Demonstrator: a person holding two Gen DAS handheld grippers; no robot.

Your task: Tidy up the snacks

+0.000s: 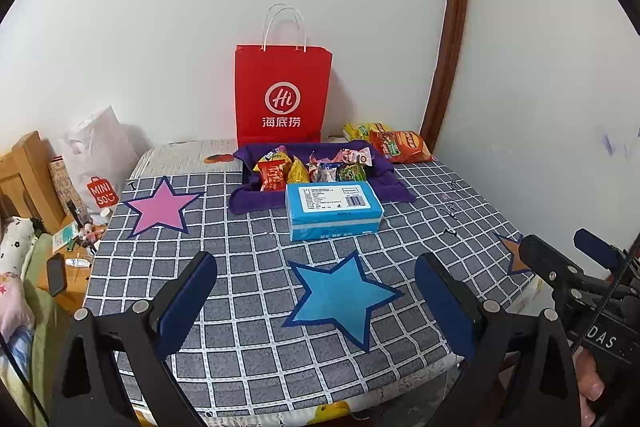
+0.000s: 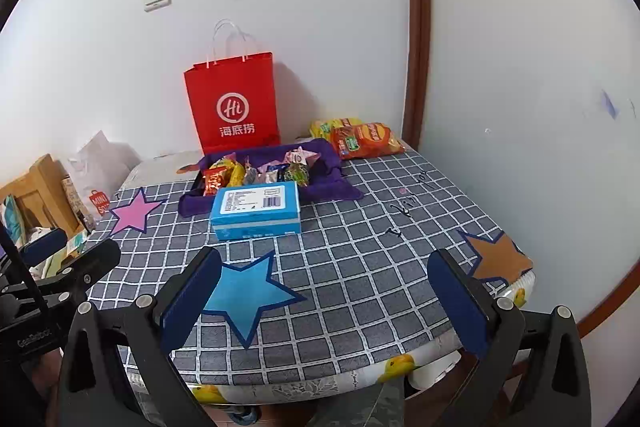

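Note:
A purple tray (image 1: 384,169) (image 2: 332,163) holding several small wrapped snacks (image 1: 276,173) (image 2: 218,179) sits at the far middle of the checked table. A blue box (image 1: 334,211) (image 2: 256,211) lies just in front of it. An orange chip bag (image 1: 400,147) (image 2: 366,141) and a yellow bag (image 1: 362,131) (image 2: 326,127) lie at the back right corner. My left gripper (image 1: 316,303) hangs open over the near edge, around the blue star (image 1: 340,301). My right gripper (image 2: 324,303) is open too, empty, near the front edge.
A red paper bag (image 1: 282,95) (image 2: 234,107) stands against the wall behind the tray. Pink star (image 1: 160,207) (image 2: 130,211) and orange star (image 2: 498,255) stickers mark the cloth. A cluttered side stand with a phone (image 1: 56,273) is at the left.

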